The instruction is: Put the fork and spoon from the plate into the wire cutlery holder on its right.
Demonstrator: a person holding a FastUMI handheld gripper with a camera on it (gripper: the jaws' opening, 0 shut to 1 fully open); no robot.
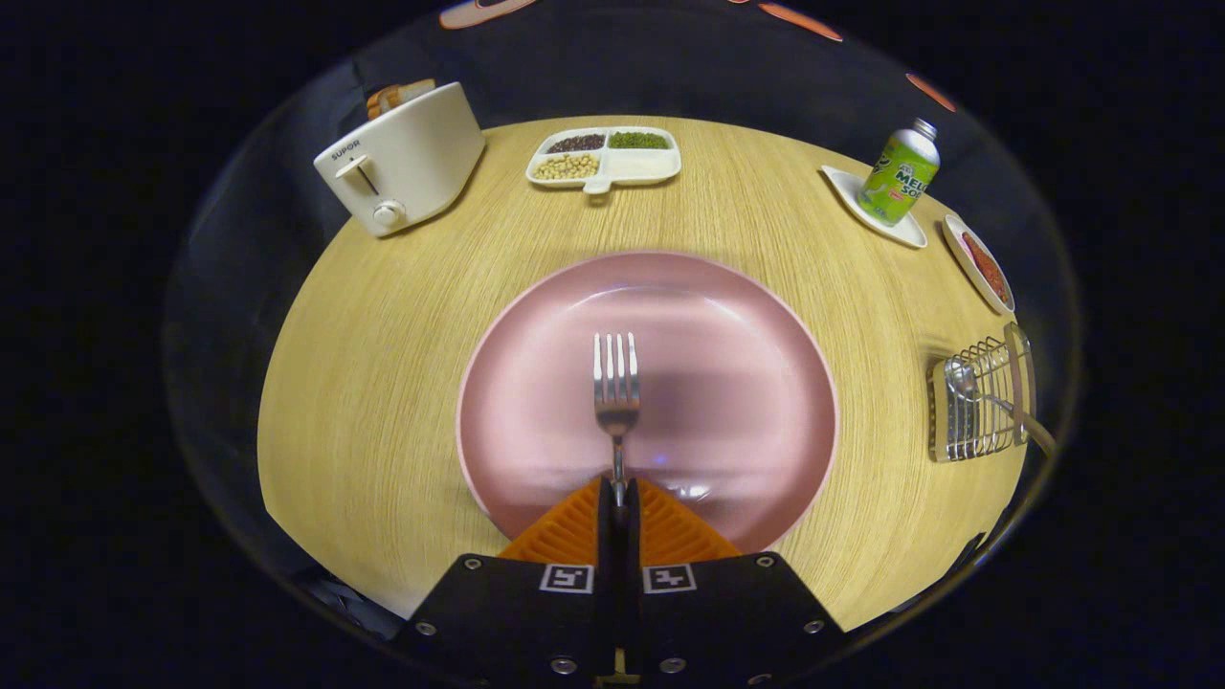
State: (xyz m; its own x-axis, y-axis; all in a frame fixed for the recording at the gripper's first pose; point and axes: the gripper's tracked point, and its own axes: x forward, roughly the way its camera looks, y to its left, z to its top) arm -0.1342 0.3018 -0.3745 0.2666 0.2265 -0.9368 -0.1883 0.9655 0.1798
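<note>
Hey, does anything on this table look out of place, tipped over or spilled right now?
Nothing stands out. The gripper has its jaws shut on the fork handle over the pink plate, the spoon already sits in the wire holder, and the bottle stands upright.

Black gripper (618,498) body with two square fiducial markers, silver screws, ribbed triangular fingers (572,529).

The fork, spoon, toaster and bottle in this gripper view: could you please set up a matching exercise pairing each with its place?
Things:
1. fork
2. spoon
3. toaster
4. bottle

Places:
A. on a small white dish beyond the holder
B. handle clamped between the shut fingers of the gripper, over the pink plate
C. far across the table, bread in its slots
D. in the wire cutlery holder

Pairs: 1-B, 2-D, 3-C, 4-A
</note>
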